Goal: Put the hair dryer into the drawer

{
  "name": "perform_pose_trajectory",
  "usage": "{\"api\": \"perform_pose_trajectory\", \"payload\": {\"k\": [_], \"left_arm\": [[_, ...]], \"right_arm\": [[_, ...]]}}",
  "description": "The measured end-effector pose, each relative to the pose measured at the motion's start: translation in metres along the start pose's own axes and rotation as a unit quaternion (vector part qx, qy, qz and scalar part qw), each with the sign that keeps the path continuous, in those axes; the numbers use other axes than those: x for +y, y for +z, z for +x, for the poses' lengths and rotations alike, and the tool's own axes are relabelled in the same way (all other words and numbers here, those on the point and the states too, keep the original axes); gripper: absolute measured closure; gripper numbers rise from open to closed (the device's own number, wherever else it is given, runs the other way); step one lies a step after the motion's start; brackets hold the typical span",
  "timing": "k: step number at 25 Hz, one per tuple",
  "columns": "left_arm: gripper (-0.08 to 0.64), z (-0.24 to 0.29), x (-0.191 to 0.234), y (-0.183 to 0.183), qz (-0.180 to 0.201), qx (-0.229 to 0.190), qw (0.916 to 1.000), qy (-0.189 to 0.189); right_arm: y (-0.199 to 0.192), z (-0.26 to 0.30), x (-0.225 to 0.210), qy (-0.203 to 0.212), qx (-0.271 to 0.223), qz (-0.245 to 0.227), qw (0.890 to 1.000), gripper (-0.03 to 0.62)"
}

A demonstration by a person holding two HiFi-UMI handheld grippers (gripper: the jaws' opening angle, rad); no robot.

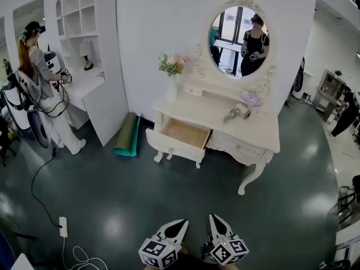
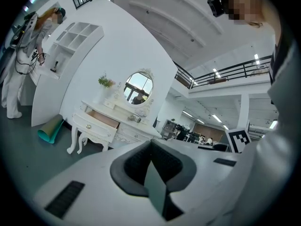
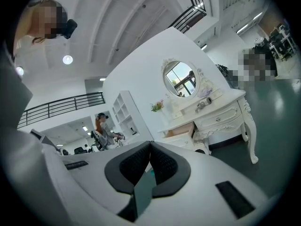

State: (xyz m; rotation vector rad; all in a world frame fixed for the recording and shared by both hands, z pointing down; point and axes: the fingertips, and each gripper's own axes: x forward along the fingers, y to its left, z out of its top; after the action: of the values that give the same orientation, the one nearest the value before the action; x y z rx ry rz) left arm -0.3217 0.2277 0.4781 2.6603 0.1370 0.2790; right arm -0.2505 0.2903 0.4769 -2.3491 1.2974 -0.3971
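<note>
While my left gripper (image 1: 179, 227) and right gripper (image 1: 218, 224) hang closed and empty — well apart from the table (image 1: 197, 112) — the dryer (image 1: 238, 113) lies on its top, right of the open drawer (image 1: 171, 146).

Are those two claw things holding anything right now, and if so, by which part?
Nothing is held. The left gripper and the right gripper are both shut with nothing between their jaws. The hair dryer lies untouched on the dressing table.
</note>
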Motion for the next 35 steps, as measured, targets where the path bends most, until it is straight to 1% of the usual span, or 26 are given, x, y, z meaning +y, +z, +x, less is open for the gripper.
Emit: {"api": "perform_pose_trajectory", "payload": {"k": [9,12,15,19,26,30,35], "left_arm": [[0.537,0.032,0.011,0.003,-0.004,0.001,1.0000,0.006],[0.537,0.037,0.014,0.004,-0.002,-0.002,0.9999,0.014],[0.537,0.038,0.016,0.005,-0.005,-0.004,0.9997,0.022],[0.537,0.042,0.014,0.004,0.001,-0.002,0.9997,0.025],[0.537,0.052,0.017,0.010,0.008,-0.003,0.9996,0.025],[0.537,0.063,0.025,0.015,0.007,-0.001,0.9998,0.021],[0.537,0.083,0.042,0.030,0.002,0.000,0.9999,0.017]], "right_arm": [[0.007,0.029,-0.021,0.008,0.001,0.006,1.000,0.577],[0.007,0.035,-0.026,0.011,0.004,0.011,1.000,0.577],[0.005,0.036,-0.027,0.017,0.009,0.011,1.000,0.577],[0.002,0.036,-0.024,0.027,0.016,-0.006,0.999,0.577],[0.002,0.048,-0.020,0.036,0.017,-0.002,0.999,0.575],[0.005,0.060,-0.025,0.032,0.014,-0.001,0.999,0.577],[0.009,0.084,-0.034,0.021,0.016,0.000,1.000,0.577]]}}
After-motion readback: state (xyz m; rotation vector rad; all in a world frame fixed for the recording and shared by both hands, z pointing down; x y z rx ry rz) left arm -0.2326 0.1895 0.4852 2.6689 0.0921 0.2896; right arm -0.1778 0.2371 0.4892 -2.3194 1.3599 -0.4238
